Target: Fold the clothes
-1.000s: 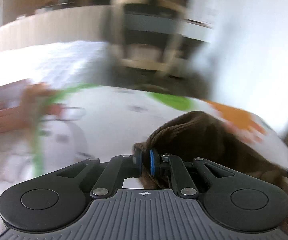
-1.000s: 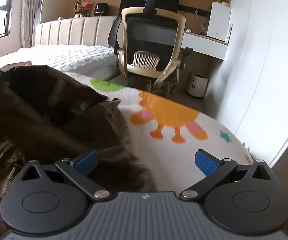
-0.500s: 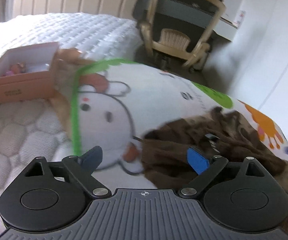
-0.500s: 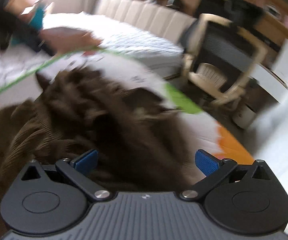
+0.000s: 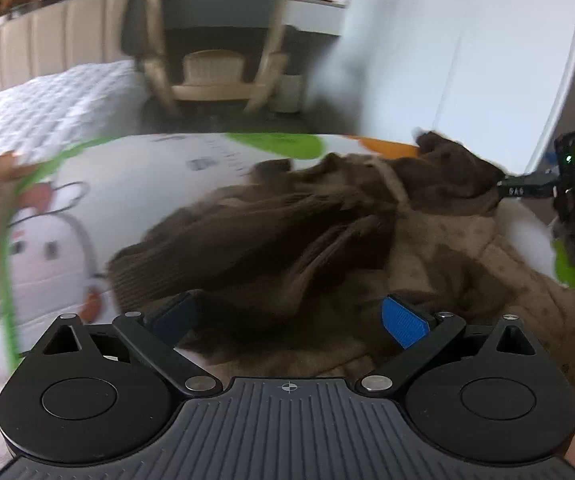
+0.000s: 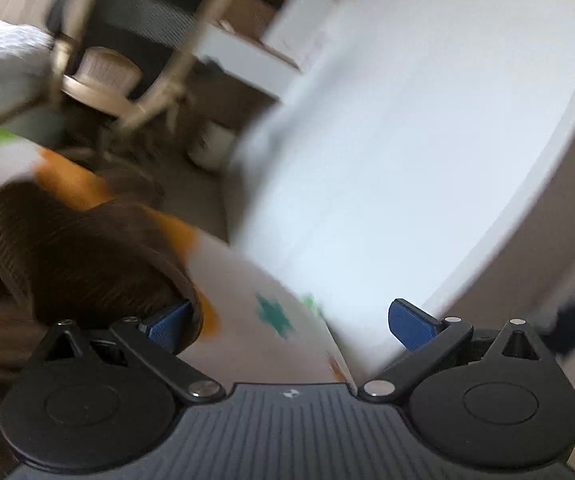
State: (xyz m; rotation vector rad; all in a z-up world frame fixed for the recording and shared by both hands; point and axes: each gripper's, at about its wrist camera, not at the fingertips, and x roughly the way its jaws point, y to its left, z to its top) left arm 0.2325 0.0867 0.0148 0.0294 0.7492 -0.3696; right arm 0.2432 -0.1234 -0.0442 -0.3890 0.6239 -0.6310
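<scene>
- Left wrist view: your left gripper (image 5: 289,316) has just been opening and stands wide, blue pads clear of cloth. The brown garment (image 5: 287,232) lies crumpled between and ahead of the jaws, unpressed, spread from the middle of the cartoon-print sheet (image 5: 135,176) toward its right edge. A tan spotted lining (image 5: 475,264) shows on the right part. The office chair (image 5: 211,40) stands beyond the sheet's far edge, blurred.
- Right wrist view: your right gripper (image 6: 289,320) stands wide, nothing between the pads. The garment's ribbed cuff sits against the left blue pad (image 6: 167,324), at the sheet's left side; only bare sheet lies between the jaws. The frame is motion-blurred.
</scene>
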